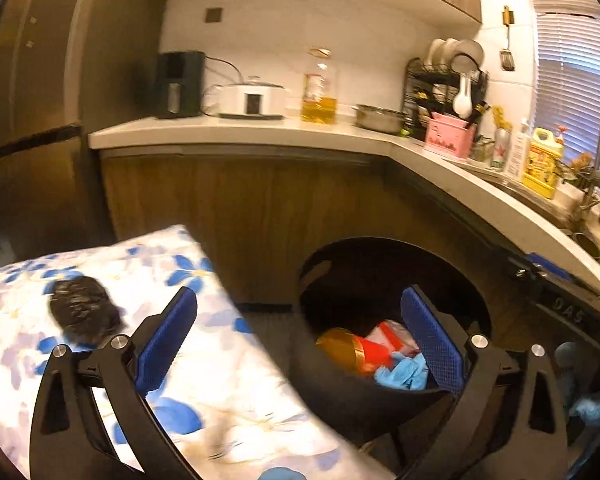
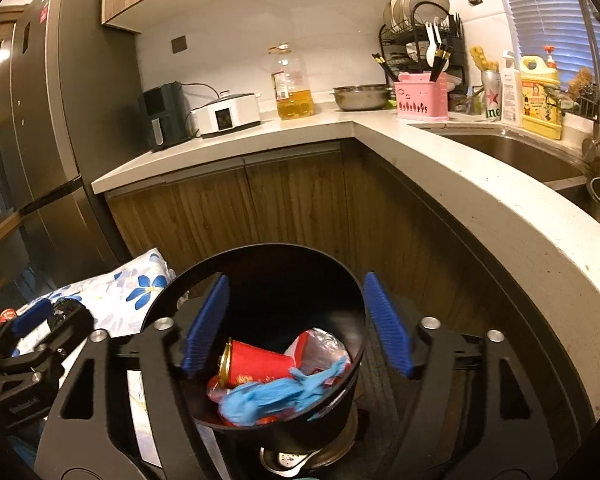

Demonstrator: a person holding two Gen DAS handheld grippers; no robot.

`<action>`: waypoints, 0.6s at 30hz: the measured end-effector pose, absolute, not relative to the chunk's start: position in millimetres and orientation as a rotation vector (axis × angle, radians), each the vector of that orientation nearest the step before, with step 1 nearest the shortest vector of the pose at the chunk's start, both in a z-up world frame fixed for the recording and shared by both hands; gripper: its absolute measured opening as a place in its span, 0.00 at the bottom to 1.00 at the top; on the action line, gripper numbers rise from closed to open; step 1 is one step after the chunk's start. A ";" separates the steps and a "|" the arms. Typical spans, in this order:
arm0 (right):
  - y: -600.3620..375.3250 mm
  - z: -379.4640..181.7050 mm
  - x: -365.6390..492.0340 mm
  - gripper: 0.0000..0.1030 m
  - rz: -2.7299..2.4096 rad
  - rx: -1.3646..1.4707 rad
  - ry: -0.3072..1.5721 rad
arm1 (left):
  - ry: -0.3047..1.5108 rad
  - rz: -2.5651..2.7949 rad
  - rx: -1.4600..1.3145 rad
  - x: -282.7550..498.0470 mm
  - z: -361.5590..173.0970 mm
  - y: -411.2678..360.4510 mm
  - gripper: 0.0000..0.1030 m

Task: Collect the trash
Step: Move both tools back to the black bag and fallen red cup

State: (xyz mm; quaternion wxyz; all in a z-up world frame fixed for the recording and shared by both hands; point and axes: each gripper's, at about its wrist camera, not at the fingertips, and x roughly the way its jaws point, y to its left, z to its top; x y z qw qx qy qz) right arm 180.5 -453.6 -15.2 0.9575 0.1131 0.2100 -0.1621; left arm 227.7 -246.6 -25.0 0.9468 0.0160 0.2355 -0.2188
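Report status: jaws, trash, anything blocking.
Left gripper and right gripper: jaws open, empty. Round black bin holds red paper cup, blue gloves. Crumpled black bag lies on floral cloth. Nothing blocking.

Both grippers, L (image 1: pixel 300 344) & R (image 2: pixel 296 326), angled down, jaws wide apart, empty.

— What colours are in my black bin (image 2: pixel 260 280)?
— A red cup (image 2: pixel 256 364) with a gold rim, and crumpled light-blue gloves (image 2: pixel 276 394).
— And my pads (image 2: pixel 206 322)?
— Blue, on black arms, by the white cloth (image 1: pixel 204 364) with blue flowers.
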 end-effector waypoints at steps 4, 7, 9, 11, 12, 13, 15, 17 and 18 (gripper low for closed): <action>-440.0 -13.5 171.1 0.86 -0.336 0.210 0.409 | 0.459 -0.390 0.044 215.3 -25.5 -227.5 0.95; -424.7 -13.6 164.7 0.92 -0.323 0.190 0.393 | 0.446 -0.359 0.031 206.1 -26.1 -211.0 0.95; -413.4 -13.3 162.2 0.93 -0.312 0.171 0.379 | 0.434 -0.329 0.033 199.9 -27.1 -196.8 0.95; -400.3 -13.1 160.0 0.94 -0.306 0.155 0.369 | 0.424 -0.305 0.035 195.9 -27.4 -185.7 0.95; -393.1 -13.0 159.7 0.94 -0.296 0.153 0.364 | 0.421 -0.286 0.034 194.2 -27.8 -176.9 0.95; -386.3 -13.6 159.6 0.95 -0.283 0.152 0.361 | 0.419 -0.268 0.030 192.9 -28.3 -168.5 0.95; -373.8 -14.4 160.5 0.95 -0.259 0.155 0.358 | 0.418 -0.232 0.019 191.7 -30.0 -150.4 0.95; -358.9 -16.4 161.7 0.95 -0.231 0.155 0.354 | 0.419 -0.186 0.012 192.1 -32.1 -131.6 0.95; -348.5 -18.7 163.9 0.95 -0.214 0.151 0.356 | 0.423 -0.163 0.006 192.4 -33.4 -120.2 0.95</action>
